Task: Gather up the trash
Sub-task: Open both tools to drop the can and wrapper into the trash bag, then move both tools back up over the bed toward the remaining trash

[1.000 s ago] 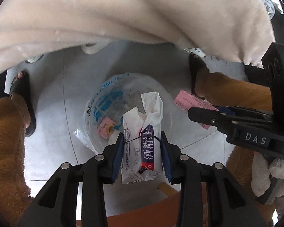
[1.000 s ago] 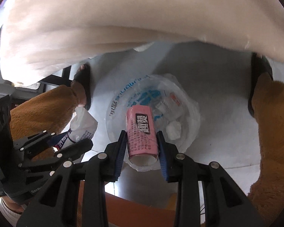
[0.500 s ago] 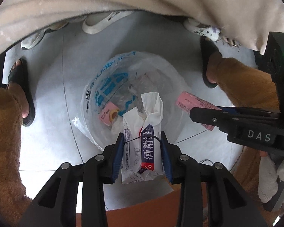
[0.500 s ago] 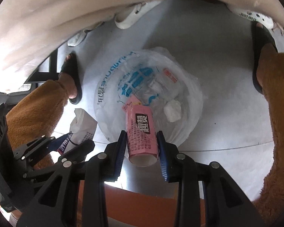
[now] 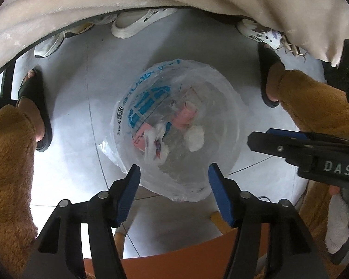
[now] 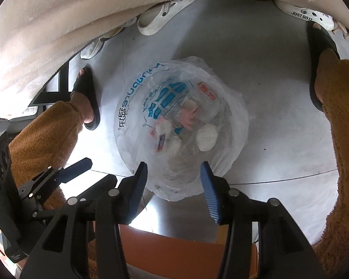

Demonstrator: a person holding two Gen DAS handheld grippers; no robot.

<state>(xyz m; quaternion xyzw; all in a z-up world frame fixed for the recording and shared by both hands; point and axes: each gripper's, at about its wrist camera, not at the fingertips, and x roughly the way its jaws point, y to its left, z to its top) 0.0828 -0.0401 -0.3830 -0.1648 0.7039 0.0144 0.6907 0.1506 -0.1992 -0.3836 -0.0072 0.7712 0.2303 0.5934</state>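
Both drops just happened: the left gripper (image 5: 174,183) and right gripper (image 6: 173,181) now hang spread apart and empty over the bag-lined trash bin (image 5: 230,116), with the wipes wrapper (image 5: 154,143) and pink packet (image 5: 183,118) inside, so this load's collected.

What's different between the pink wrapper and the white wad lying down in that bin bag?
The pink wrapper is coloured, flat-sided and elongated; the white wad is plain, rounded and crumpled. The wrapper lies nearer the bag's blue print, the wad farther from it. Both rest inside the clear bin bag, below the open left gripper.
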